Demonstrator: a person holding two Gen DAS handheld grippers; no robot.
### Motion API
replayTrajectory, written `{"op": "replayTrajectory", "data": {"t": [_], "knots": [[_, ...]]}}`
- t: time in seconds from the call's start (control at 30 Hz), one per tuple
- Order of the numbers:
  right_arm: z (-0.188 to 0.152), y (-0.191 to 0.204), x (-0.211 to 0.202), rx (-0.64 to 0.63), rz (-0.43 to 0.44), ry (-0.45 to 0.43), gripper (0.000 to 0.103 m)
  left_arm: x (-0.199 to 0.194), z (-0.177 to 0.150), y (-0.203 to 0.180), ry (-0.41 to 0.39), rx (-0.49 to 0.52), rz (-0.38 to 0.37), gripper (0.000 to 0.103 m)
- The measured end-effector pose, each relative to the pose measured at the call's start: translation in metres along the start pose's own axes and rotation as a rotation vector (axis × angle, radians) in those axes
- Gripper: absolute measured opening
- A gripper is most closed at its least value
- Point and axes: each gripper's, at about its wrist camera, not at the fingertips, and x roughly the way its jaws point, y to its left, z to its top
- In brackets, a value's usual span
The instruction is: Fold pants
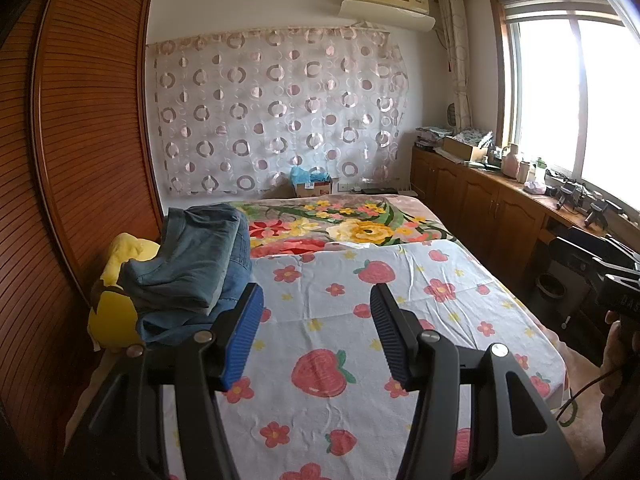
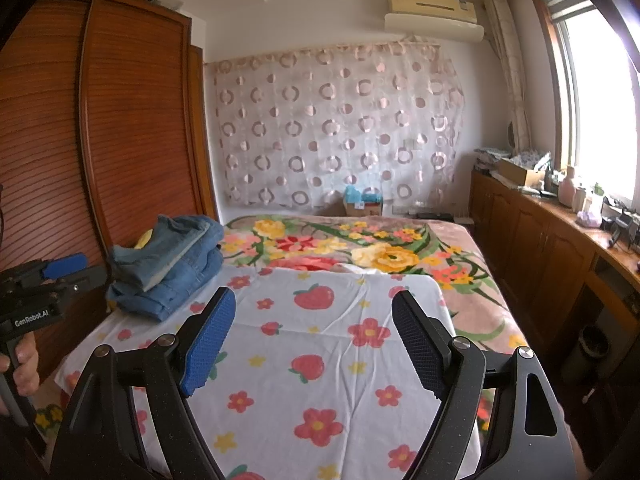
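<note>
I see the bed (image 2: 472, 280) under a floral blanket, a strawberry-print white sheet (image 2: 320, 360) over it, folded blue denim pants (image 2: 168, 276) stacked at its left edge.

Both wrist views set at the foot of the bed (image 1: 400, 280), looking along it, tilted slightly down, toward the curtain (image 2: 340, 128). Left view nearer the jeans (image 1: 192, 264); right view probably farther right. Shared: bed (image 2: 320, 340), jeans (image 2: 168, 268), curtain (image 1: 280, 112).

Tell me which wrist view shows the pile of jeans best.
The right wrist view: the jeans pile lies whole and unblocked on the strawberry sheet. In the left wrist view the jeans sit closer, but the left gripper finger covers their near edge.
</note>
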Motion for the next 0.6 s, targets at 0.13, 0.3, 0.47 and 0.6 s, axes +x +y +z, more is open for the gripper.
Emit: {"op": "replayTrajectory", "data": {"t": [0.13,0.3,0.47,0.6], "knots": [[-0.0002,0.0006,0.0002,-0.001,-0.001,-0.001,0.082,0.0004,-0.0003,-0.0003,0.000,0.000,0.000,0.055],[-0.0006,0.0010,0.0002,-0.002,-0.002,0.000,0.082,0.0000,-0.0002,0.0005,0.000,-0.001,0.000,0.055],[-0.0009,0.0014,0.0004,-0.002,-0.002,-0.001,0.082,-0.0002,-0.0003,0.0005,0.001,0.002,0.000,0.055],[-0.0012,0.0015,0.0003,-0.003,-0.002,-0.002,0.082,-0.0002,-0.0004,0.0007,-0.003,-0.002,-0.001,0.055]]}}
